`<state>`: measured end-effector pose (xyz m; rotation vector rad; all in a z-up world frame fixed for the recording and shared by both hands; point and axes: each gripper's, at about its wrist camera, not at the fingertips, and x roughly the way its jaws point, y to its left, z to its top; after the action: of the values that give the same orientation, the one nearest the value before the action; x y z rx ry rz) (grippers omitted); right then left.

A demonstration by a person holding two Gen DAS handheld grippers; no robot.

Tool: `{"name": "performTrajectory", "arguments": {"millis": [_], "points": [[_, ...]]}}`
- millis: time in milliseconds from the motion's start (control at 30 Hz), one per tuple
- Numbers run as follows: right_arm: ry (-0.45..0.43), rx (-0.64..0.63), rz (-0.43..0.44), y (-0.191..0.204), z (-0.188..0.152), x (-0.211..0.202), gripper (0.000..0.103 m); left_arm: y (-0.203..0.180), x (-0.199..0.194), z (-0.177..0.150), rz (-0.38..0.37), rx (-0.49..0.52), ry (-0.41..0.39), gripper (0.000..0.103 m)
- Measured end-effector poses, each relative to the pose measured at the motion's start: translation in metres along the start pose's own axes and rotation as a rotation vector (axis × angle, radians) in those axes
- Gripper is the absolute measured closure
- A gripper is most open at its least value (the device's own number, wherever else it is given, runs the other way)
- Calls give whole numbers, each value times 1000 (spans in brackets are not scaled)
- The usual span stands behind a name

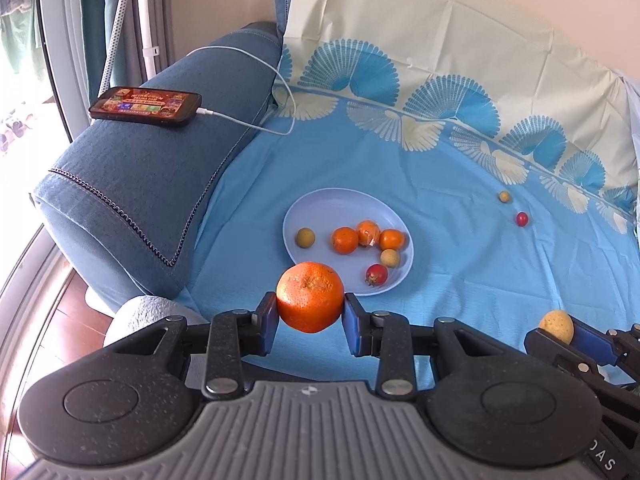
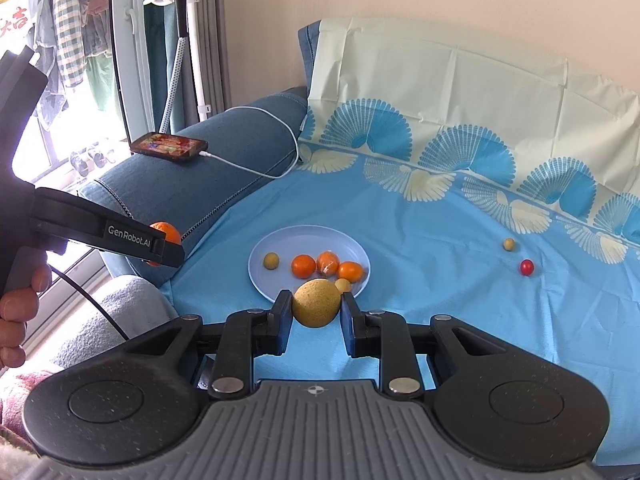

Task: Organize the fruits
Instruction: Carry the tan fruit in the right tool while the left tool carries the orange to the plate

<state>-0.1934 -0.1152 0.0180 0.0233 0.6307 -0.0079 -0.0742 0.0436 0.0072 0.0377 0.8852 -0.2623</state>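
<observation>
My left gripper (image 1: pixel 310 312) is shut on a large orange (image 1: pixel 310 302), held just short of the near rim of a pale blue plate (image 1: pixel 320 210). My right gripper (image 2: pixel 316 314) is shut on a yellow-green round fruit (image 2: pixel 316 304), also in front of the plate (image 2: pixel 272 242). On the plate lie three small oranges (image 1: pixel 345 240), two small yellow-green fruits (image 1: pixel 305 237) and a red tomato (image 1: pixel 376 274). A small yellow-green fruit (image 1: pixel 505 196) and a red tomato (image 1: pixel 522 219) lie loose on the blue cloth at the right.
A blue sofa armrest (image 1: pixel 152 200) rises left of the plate, with a phone (image 1: pixel 144 106) and its white charging cable (image 1: pixel 256 80) on it. The patterned cloth (image 1: pixel 460 264) covers the seat and backrest. A person's hand (image 2: pixel 16 312) holds the left gripper's handle. A garment steamer stand (image 2: pixel 188 40) is behind the sofa.
</observation>
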Motion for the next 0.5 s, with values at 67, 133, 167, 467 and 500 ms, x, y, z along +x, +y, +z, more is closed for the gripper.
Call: {"name": "performTrajectory", "arguments": {"millis": [67, 133, 167, 467, 500], "points": [[8, -4, -5, 0, 2, 8, 76, 3, 7, 6, -4, -9, 7, 65], [18, -5, -4, -1, 4, 16, 76, 5, 14, 13, -5, -16, 11, 65], [23, -5, -2, -1, 6, 20, 76, 5, 17, 17, -7, -16, 10, 65], [63, -4, 27, 2, 22, 77, 76, -3, 71, 41, 13, 14, 78, 65], [69, -2, 31, 2, 23, 85, 76, -4, 78, 44, 17, 16, 85, 65]]}}
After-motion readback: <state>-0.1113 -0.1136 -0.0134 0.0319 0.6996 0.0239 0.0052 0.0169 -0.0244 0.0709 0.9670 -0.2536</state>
